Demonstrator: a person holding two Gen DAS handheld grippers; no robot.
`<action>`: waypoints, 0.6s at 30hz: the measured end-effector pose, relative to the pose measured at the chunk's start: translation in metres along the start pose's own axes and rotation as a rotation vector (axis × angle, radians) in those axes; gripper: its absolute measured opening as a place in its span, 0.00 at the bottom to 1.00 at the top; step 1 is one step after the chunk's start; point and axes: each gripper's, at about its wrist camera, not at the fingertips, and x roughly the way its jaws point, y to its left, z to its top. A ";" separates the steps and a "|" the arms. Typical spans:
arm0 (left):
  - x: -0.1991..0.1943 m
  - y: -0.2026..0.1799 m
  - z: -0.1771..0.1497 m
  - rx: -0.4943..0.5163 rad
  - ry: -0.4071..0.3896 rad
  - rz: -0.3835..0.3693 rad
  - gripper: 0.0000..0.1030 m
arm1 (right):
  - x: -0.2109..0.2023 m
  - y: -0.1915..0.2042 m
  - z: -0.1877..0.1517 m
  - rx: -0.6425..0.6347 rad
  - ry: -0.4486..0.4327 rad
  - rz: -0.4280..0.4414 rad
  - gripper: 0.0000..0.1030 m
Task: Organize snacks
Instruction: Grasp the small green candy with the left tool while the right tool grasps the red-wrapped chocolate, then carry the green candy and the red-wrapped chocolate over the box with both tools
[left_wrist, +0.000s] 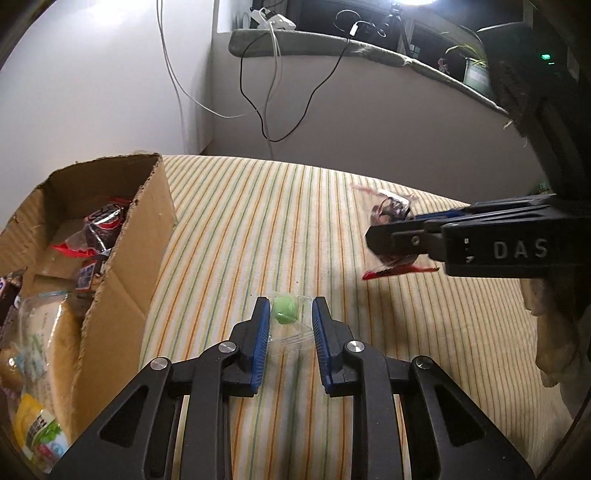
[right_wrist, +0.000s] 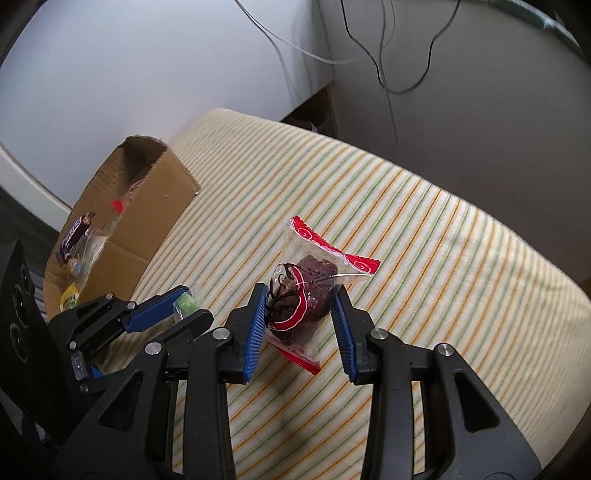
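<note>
A green candy in a clear wrapper (left_wrist: 284, 310) lies on the striped cloth between the fingers of my left gripper (left_wrist: 288, 314), which is open around it; the candy also shows in the right wrist view (right_wrist: 186, 304). My right gripper (right_wrist: 299, 306) is closed on a clear packet with red edges holding a dark snack (right_wrist: 303, 295). In the left wrist view that packet (left_wrist: 388, 218) sits in the right gripper (left_wrist: 373, 236) at the right. A cardboard box (left_wrist: 122, 236) with several snack packs stands at the left.
The striped cloth (left_wrist: 258, 221) covers a table near a white wall. Cables (left_wrist: 273, 92) hang down the wall behind. A shelf with a plant (left_wrist: 472, 62) runs along the back right. The box also shows in the right wrist view (right_wrist: 147, 206).
</note>
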 end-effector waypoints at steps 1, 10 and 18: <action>-0.002 0.001 -0.001 -0.002 -0.004 -0.002 0.21 | -0.005 0.003 -0.001 -0.012 -0.016 -0.014 0.35; -0.024 0.000 -0.005 -0.008 -0.048 -0.025 0.21 | -0.048 0.035 -0.017 -0.126 -0.137 -0.088 0.35; -0.052 0.003 -0.009 -0.023 -0.100 -0.045 0.21 | -0.073 0.054 -0.026 -0.170 -0.192 -0.104 0.35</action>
